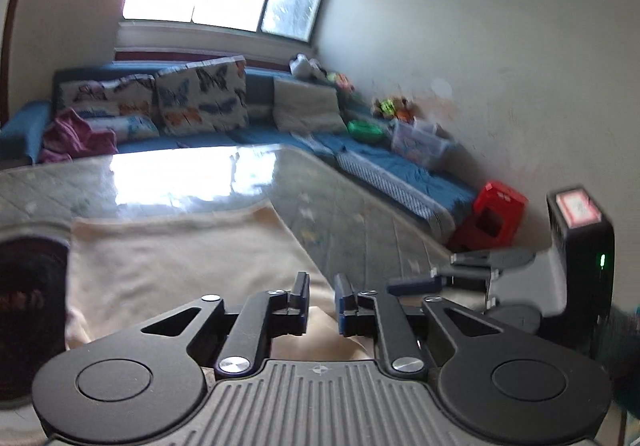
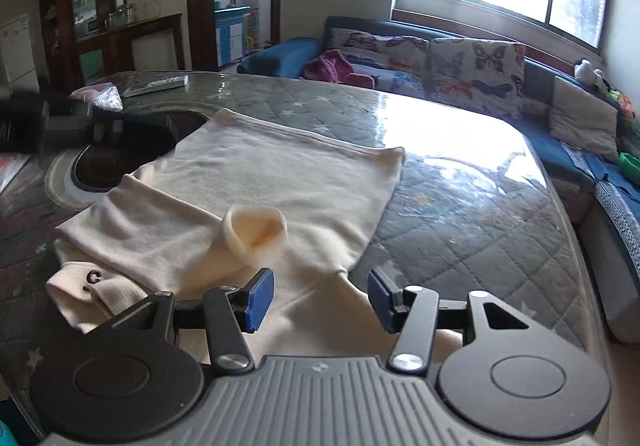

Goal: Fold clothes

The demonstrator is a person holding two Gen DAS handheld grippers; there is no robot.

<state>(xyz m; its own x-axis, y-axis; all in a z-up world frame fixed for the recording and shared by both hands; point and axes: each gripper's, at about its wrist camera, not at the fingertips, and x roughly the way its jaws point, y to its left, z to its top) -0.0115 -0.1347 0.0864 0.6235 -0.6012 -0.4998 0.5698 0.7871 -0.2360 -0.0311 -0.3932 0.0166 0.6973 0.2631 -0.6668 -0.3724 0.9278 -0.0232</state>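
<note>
Right wrist view shows a cream, soft knit long-sleeved top (image 2: 256, 182) spread on the glass-topped quilted table (image 2: 472, 182), its hem lying far from the right gripper (image 2: 320, 298), whose jaws are held apart over the near shoulder. Light, limp handling is judged likely; a sleeve cuff (image 2: 256, 230) is folded onto the body. The left gripper (image 1: 322, 300) is nearly closed, gripping nothing visibly.

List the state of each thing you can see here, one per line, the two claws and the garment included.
Left claw: open by a narrow gap, nothing between its fingers.
Right claw: open wide, holding nothing, above the garment's near edge.
Cream garment: lying on the table, partly folded, one sleeve laid over the body.
Sleeve cuff: gaping open.
Table: covered by a glossy clear sheet over quilted cloth.
</note>
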